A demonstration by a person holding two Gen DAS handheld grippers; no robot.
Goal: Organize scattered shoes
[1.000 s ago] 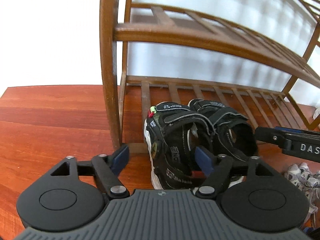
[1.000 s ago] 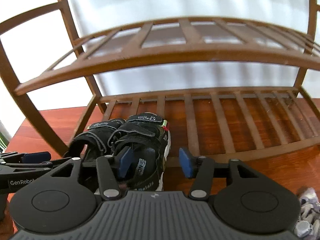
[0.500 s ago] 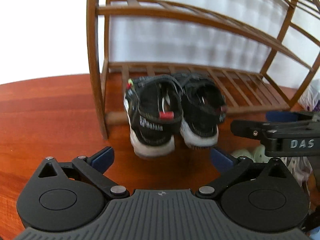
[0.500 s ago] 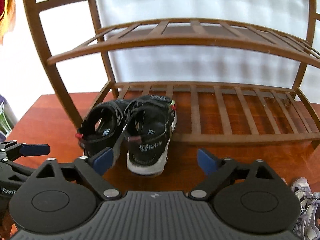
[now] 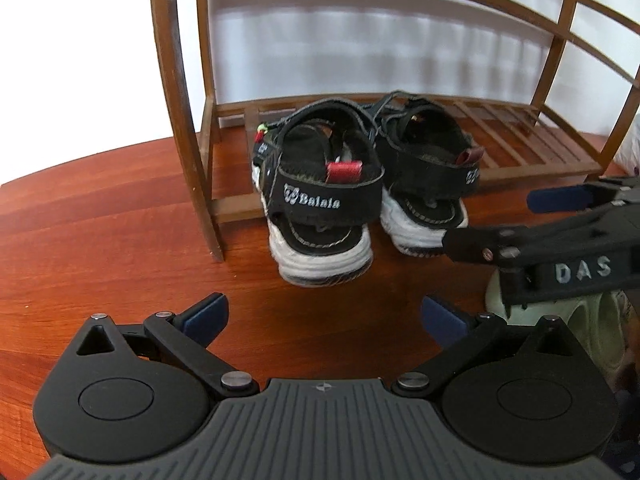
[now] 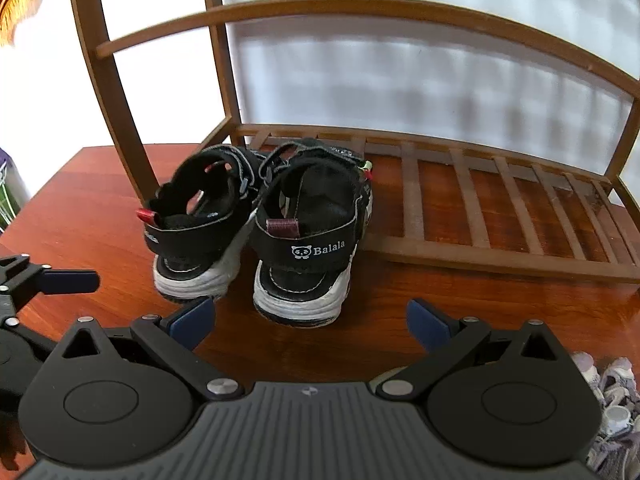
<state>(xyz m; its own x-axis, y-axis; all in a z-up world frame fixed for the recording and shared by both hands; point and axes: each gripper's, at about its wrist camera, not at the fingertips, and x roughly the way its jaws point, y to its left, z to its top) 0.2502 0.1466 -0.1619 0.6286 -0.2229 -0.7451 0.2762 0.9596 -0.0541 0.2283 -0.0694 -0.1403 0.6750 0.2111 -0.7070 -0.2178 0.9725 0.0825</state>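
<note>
2 black strap sandals with thick white ribbed soles sit side by side at the left end of the brown slatted wooden shoe rack (image 5: 516, 128), toes on its lowest tier and heels hanging out over the front rail above the glossy red-brown wood floor (image 5: 100, 240). The left sandal (image 5: 320, 204) shows a fabric heel strap printed "Balala" in white and a small red woven pull tab; the right sandal (image 6: 308, 240) carries the same print and a darker maroon tab. Their padded straps curve in soft loops.

The left gripper (image 5: 324, 316), matte black with blue pads, hangs spread wide just short of the left sandal's heel, nothing between its fingers. The right gripper (image 6: 312, 318) is likewise spread wide and empty, just behind the right sandal.

A pale green rounded foam shoe (image 5: 600, 324) lies at the right of the left wrist view, and grey-white laced sneakers (image 6: 612, 400) show at the lower right of the right wrist view.
</note>
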